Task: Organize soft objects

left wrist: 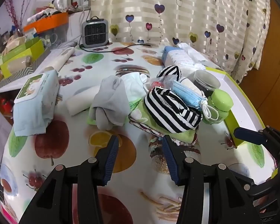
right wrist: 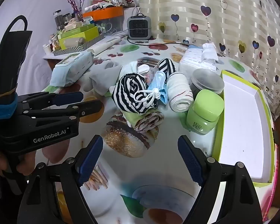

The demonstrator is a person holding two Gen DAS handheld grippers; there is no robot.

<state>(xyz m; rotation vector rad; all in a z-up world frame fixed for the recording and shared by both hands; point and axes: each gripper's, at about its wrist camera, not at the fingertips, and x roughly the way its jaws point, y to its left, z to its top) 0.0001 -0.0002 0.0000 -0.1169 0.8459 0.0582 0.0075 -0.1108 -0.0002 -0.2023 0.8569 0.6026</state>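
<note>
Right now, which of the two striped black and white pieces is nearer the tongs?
The bundled striped piece sitting on the green towel, beside the blue face mask. The other striped piece lies farther back, toward the tissue pack.

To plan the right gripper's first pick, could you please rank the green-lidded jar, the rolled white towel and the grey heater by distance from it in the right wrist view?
1. Green-lidded jar, right of the right gripper.
2. Rolled white towel, behind it.
3. Grey heater, at the curtain.

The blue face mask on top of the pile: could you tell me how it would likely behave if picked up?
The blue face mask looks thin and crumpled, so probably floppy and very light. Its white ear loops are knotted and trail over the striped cloth, so they might snag and drag it.
</note>
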